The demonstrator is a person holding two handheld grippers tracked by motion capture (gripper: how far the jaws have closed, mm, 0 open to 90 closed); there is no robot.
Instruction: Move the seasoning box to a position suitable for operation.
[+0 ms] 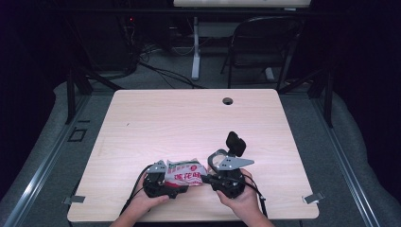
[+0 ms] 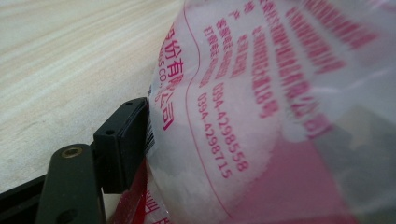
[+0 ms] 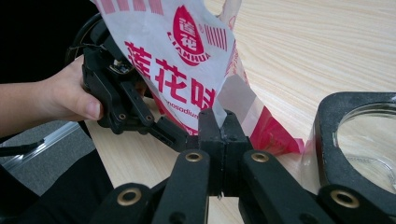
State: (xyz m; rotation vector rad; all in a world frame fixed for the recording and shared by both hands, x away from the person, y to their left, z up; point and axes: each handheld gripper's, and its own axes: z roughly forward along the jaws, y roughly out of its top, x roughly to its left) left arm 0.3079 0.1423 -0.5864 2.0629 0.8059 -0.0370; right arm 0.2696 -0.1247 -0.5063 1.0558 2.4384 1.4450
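Note:
A red and white plastic packet [image 1: 187,171] with red printed characters hangs between my two grippers near the table's front edge. My right gripper [image 3: 219,116] is shut on a clear corner of the packet [image 3: 177,60], its two jaws pressed together. In the high view the right gripper [image 1: 208,178] points left at the packet. My left gripper [image 1: 182,188] reaches in from the left under the packet. In the left gripper view the packet [image 2: 243,93] bulges between the jaws and lies against the one visible pad [image 2: 122,140]; the other jaw is hidden behind it.
A black-rimmed glass object [image 3: 357,140] stands on the table just beyond my right gripper, and in the high view the same object [image 1: 215,161] is seen. The wooden table [image 1: 189,118] has a cable hole [image 1: 228,100] at the back. A folding chair [image 1: 265,42] stands behind it.

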